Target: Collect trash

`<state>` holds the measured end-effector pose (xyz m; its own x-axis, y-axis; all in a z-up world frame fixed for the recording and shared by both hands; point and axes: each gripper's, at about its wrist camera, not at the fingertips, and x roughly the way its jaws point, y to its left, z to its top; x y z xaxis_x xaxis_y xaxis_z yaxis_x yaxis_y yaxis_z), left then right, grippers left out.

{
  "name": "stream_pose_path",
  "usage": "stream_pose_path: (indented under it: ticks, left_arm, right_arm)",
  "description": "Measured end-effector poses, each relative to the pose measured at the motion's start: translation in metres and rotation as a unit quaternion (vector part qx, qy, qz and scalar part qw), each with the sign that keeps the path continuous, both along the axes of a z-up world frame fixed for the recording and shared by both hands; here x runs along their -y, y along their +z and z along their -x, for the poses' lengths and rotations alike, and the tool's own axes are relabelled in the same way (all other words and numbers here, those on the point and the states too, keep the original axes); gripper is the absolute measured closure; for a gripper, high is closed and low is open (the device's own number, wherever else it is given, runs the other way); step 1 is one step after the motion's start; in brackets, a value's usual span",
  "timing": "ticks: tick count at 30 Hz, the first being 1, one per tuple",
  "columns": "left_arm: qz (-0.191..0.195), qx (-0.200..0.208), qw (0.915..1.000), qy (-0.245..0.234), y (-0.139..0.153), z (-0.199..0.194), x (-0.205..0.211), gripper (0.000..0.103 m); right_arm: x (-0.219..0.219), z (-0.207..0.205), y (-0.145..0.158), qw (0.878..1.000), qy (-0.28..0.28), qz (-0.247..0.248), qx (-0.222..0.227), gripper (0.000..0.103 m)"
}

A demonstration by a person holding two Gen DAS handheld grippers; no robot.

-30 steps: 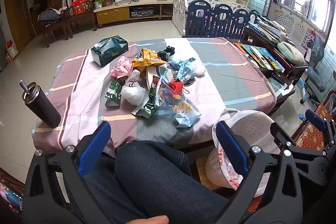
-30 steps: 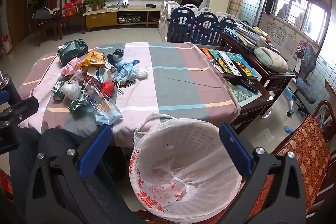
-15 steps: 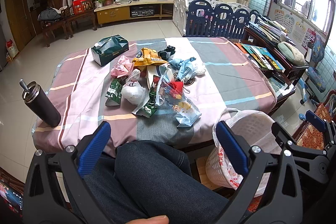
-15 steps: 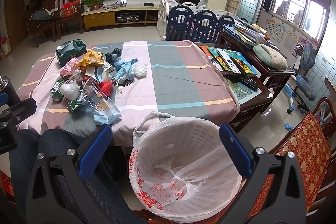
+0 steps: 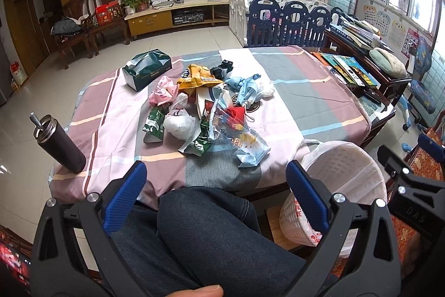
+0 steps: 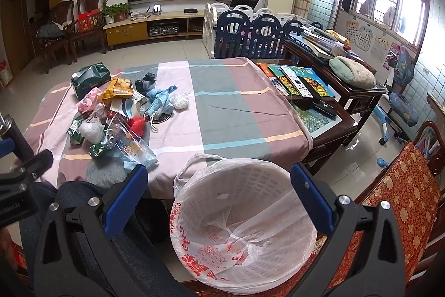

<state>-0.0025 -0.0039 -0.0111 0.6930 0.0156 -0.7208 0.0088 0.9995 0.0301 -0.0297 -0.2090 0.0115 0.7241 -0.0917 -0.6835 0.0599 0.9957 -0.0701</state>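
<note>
A heap of trash (image 5: 207, 113) (image 6: 119, 118) lies on the striped tablecloth: wrappers, crumpled bags, blue face masks, a yellow snack bag (image 5: 196, 75). A white basket lined with a plastic bag (image 6: 242, 216) (image 5: 339, 180) stands on the floor at the table's near right corner. My left gripper (image 5: 215, 177) hangs open above a person's knee (image 5: 205, 224), short of the table edge. Directly above the basket, my right gripper (image 6: 218, 177) is open too, nothing between its fingers.
A dark steel bottle (image 5: 59, 142) stands at the table's near left corner. A green tissue pack (image 5: 147, 68) lies behind the heap. A side table with books and remotes (image 6: 303, 82) flanks the right edge, and a red patterned chair (image 6: 406, 196) is near the basket.
Both views have barely shifted. The right gripper rose and tilted slightly, so the basket sits a little lower in its view. Nothing was grasped or let go.
</note>
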Motion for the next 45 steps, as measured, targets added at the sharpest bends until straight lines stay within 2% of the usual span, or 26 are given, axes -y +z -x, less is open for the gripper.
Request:
stream_pose_path:
  ticks: [4, 21, 45]
  left_arm:
    - [-0.022, -0.008, 0.9997, -0.007, 0.005, -0.003, 0.009, 0.003]
    - [-0.008, -0.004, 1.0, -0.002, 0.01, 0.002, 0.004, 0.003]
    - [-0.007, -0.007, 1.0, -0.002, 0.009, 0.001, 0.004, 0.003]
  right_arm:
    - [0.003, 0.002, 0.006, 1.0, -0.002, -0.008, 0.005, 0.003]
    - [-0.002, 0.001, 0.007, 1.0, 0.006, -0.012, 0.001, 0.003]
    - [-0.004, 0.001, 0.003, 1.0, 0.007, -0.015, -0.005, 0.003]
